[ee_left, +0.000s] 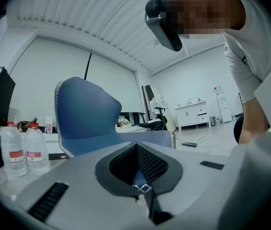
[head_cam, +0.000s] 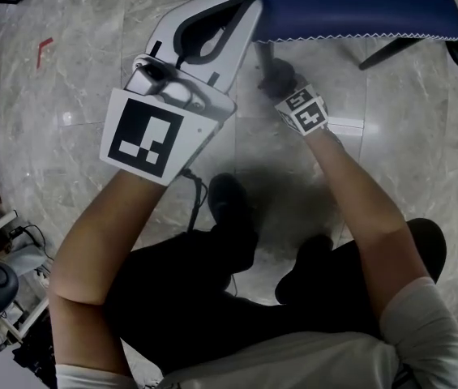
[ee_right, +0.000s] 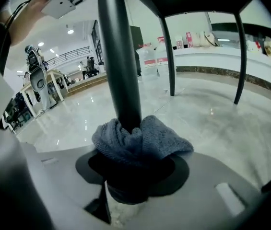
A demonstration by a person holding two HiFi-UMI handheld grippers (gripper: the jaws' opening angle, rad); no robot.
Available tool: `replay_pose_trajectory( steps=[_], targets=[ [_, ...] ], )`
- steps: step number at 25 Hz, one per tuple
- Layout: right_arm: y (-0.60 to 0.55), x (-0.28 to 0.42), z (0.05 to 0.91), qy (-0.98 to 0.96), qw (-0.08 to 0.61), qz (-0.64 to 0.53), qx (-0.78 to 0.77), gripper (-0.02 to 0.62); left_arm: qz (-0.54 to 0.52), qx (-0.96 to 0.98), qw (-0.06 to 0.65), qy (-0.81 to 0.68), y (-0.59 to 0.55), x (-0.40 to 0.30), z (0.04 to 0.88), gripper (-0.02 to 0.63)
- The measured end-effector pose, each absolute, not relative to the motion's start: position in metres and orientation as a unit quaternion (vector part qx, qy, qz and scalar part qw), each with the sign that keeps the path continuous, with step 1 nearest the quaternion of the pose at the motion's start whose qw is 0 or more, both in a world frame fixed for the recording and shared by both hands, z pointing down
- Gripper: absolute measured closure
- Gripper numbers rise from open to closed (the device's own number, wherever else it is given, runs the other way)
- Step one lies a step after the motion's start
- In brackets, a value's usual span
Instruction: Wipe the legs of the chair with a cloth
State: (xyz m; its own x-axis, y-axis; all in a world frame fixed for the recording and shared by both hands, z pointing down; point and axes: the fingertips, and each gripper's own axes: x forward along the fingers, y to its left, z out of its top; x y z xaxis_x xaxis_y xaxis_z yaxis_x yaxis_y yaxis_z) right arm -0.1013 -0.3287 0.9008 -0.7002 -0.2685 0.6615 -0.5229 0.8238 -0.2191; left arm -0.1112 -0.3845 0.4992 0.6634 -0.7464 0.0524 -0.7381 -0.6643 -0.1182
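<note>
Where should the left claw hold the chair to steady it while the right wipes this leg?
Take the seat's stitched edge, coming in from the person's side, level with it: it is a thin flat lip that fits between the jaws. The left claw is shut on it there, clear of the cloth on the leg.

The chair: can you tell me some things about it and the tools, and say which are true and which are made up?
1. The right tool grips a grey cloth. True.
2. The grey cloth lies flat on the floor. False: it is bunched against the black chair leg.
3. The chair seat is red. False: it is blue, with white stitching along its edge.
4. The left tool pinches the edge of the chair seat. True.
</note>
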Motion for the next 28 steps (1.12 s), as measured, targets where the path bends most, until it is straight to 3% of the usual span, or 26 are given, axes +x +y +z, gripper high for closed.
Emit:
replay_pose_trajectory(
  steps=[4, 13, 28],
  targets=[
    [-0.337, -0.106, 0.845, -0.921, 0.265, 0.169, 0.229, 0.42, -0.06, -0.911, 0.055, 0.405, -0.384, -0.111, 0.5, 0.6],
    [-0.357, -0.116, 0.61, -0.965, 0.056, 0.073, 0.244, 0.419, -0.03, -0.901, 0.043, 0.431, -0.387, -0.117, 0.494, 0.601],
    [-0.311, -0.094, 0.552, -0.973, 0.043, 0.047, 0.221, 0.434, -0.03, -0.897, 0.032, 0.44, -0.389, -0.107, 0.489, 0.601]
  ],
)
